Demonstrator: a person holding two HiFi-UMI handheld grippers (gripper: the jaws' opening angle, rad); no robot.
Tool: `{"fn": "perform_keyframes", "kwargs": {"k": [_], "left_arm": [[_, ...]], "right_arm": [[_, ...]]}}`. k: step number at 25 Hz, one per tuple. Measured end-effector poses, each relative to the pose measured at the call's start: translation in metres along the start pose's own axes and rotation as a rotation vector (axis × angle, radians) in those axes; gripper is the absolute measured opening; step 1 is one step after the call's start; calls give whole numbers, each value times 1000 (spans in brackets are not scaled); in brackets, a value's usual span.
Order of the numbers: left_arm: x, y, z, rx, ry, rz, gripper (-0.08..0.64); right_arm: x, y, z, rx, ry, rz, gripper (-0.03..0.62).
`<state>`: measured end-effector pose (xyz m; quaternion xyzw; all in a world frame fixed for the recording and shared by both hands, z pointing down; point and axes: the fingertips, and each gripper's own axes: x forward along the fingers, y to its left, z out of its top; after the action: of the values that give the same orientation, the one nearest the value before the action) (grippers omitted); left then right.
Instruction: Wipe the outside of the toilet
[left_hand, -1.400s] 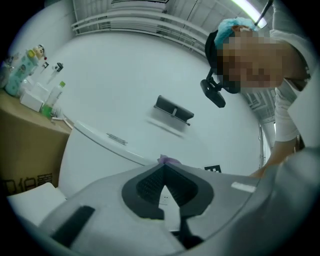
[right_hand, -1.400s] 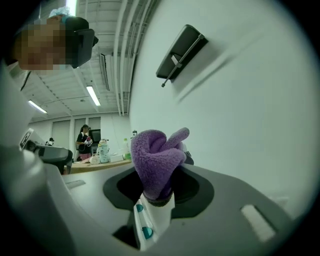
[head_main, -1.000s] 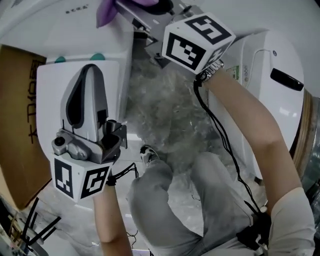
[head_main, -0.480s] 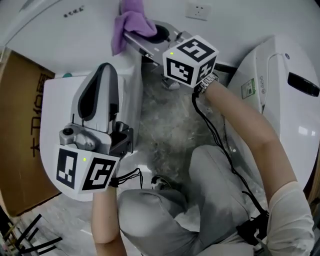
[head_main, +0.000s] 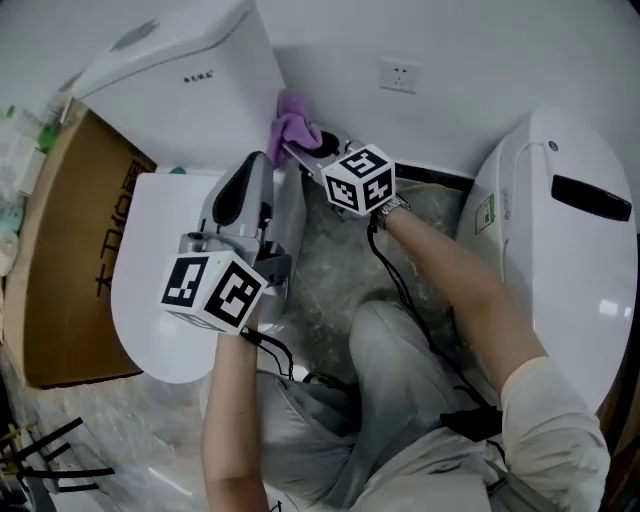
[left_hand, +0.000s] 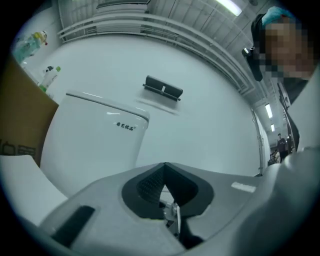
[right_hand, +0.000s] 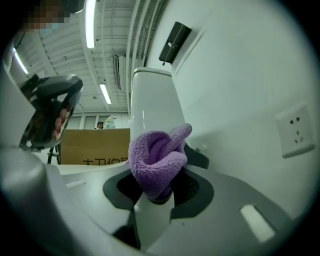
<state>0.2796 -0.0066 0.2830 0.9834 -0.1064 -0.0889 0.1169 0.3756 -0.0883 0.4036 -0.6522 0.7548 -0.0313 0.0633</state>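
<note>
Pinching purple cloth (right_hand: 159, 159), right gripper (right_hand: 160, 196) has fingers (right_hand: 196, 188) partly hidden; left gripper (left_hand: 164, 173) fingers (left_hand: 150, 188) touching.

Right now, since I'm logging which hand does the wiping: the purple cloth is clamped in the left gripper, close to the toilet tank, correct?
No. The purple cloth is clamped in the right gripper, not the left, close to the toilet tank; the right gripper view shows it.

Bright even light; fisheye warp; edges seemingly soft.
</note>
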Motion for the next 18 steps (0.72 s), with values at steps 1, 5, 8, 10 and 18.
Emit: {"fn": "perform_keyframes", "kwargs": {"k": [1,5,8,10,18], "left_arm": [[-2,0,2,-10,-27,12,6],[-9,14,-5,-64,-82,77,5],[-4,17,-8,-116,-94,61,5],[0,15,-11,-111,-88,40,6],[-2,25,-18,-119,-85,40,5]], "right_arm": [[-2,-2,-12,8,24,0,138],[-9,-7,-46,28,52,1,138],[-5,-14,-55,81,11,-10,138],[-5,-16,-62,126,-25,-23,138],[-8,-19,-124,138,76,-63,137]]}}
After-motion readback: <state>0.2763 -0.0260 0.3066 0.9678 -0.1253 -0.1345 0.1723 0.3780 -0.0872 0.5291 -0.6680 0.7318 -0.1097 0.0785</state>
